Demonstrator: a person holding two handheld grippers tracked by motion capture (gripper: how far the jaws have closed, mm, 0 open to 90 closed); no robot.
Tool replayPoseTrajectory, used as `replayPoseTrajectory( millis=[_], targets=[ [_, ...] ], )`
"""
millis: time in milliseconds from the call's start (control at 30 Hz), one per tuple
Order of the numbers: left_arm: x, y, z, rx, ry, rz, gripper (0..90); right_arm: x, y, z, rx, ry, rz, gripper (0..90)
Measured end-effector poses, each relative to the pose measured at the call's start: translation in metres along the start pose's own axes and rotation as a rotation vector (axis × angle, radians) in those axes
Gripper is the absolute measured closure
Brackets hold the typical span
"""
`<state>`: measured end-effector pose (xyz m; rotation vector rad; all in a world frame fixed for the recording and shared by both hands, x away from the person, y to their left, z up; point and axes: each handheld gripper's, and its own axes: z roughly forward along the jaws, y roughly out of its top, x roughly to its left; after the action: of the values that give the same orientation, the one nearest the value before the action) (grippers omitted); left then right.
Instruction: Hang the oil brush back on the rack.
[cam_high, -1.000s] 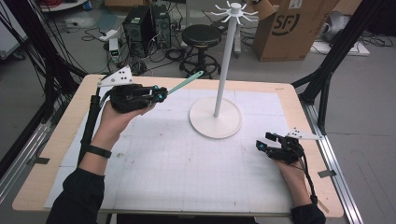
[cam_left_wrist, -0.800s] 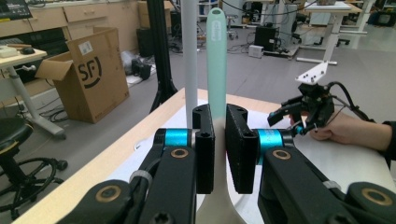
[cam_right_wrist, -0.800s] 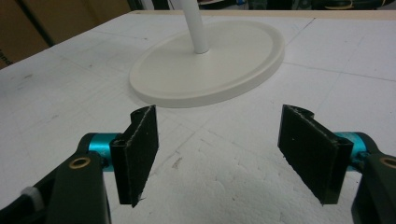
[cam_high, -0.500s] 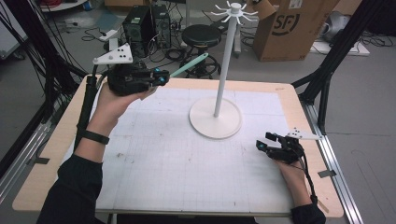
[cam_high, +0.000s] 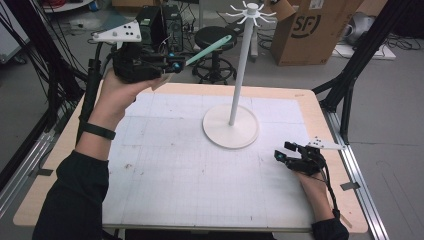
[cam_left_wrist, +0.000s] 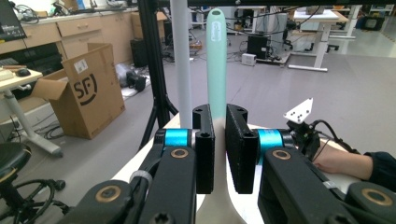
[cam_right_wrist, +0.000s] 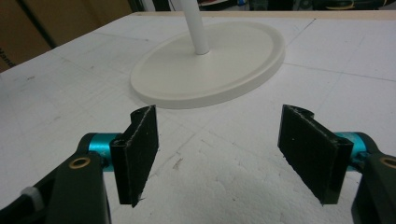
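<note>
Left gripper (cam_high: 172, 62): raised at the far left of the table, jaws clamped on the handle of a long mint-green plastic spoon-like utensil (cam_high: 209, 50), whose slim end slants up and right toward the stand's top.
Utensil in the left gripper view (cam_left_wrist: 216, 60): squeezed between the two black pads, standing just beside the white pole.
Stand: tall white rack with a round disc base (cam_high: 231, 126) and a crown of small hooks (cam_high: 248, 11), mid-table, far side.
Progress: utensil picked up and lifted to about hook height; hanging it looks to be what is left, since nothing hangs on the hooks.
Right gripper (cam_high: 281, 151): resting low at the near right, jaws apart with nothing between them.
Containers: one brown cardboard box (cam_high: 310, 30) on the floor beyond the table; contents cannot be told.
</note>
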<state>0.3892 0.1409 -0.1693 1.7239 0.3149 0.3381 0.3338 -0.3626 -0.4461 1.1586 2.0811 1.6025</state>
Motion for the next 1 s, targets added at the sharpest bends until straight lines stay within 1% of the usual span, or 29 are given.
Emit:
replayPoseTrajectory(
  millis=[133, 300, 567, 733, 900, 1000],
  targets=[
    [-0.001, 0.010, 0.001, -0.009, 0.002, 0.008, 82.3, 0.000, 0.000, 0.000, 0.000, 0.000, -0.001, 28.5],
    [-0.001, 0.017, 0.005, -0.023, 0.003, 0.013, 82.3, 0.000, 0.000, 0.000, 0.001, 0.001, -0.001, 28.5],
    [0.001, 0.020, 0.013, -0.023, 0.008, 0.012, 82.3, 0.000, 0.000, 0.000, 0.000, 0.003, 0.000, 28.4],
    [0.003, 0.021, 0.014, -0.030, 0.015, 0.010, 82.3, 0.000, 0.000, 0.000, -0.002, 0.004, -0.002, 28.4],
    [0.004, 0.022, 0.014, -0.022, 0.021, 0.015, 82.3, 0.000, 0.000, 0.000, -0.002, 0.006, -0.002, 28.5],
    [0.006, 0.021, 0.015, -0.017, 0.024, 0.010, 82.3, 0.000, 0.000, 0.000, -0.002, 0.006, -0.001, 28.4]
  ],
)
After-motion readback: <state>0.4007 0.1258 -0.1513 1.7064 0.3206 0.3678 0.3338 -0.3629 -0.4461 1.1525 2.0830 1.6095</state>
